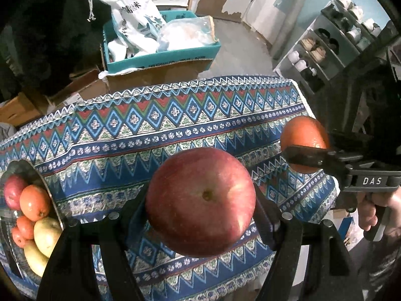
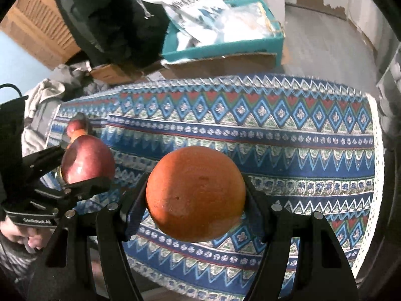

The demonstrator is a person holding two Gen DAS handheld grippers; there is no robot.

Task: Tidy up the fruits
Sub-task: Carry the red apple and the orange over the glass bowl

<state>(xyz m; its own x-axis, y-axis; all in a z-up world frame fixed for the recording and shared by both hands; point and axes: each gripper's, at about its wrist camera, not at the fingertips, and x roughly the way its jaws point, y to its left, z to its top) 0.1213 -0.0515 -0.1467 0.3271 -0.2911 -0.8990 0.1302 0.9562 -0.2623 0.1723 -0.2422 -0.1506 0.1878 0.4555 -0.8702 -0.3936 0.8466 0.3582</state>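
A: Your left gripper [image 1: 200,200] clamps the red apple [image 1: 200,200] above the patterned cloth [image 1: 150,140]; fruit bowl [image 1: 54,200] lies left.
B: Your right gripper [image 2: 195,195] grips the orange [image 2: 195,193] alongside.

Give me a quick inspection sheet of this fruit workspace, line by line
Surface: patterned tablecloth, bare where visible.
Job's things: red apple in left gripper; orange in right gripper; bowl at the left edge holding mixed fruit.
Clutter: teal box of bags behind the table, cardboard boxes beside it.
Grippers: both jaws closed on fruit, held above the cloth.
Cables: black cable at the far left.
Surroundings: shoe rack, peeling wall.
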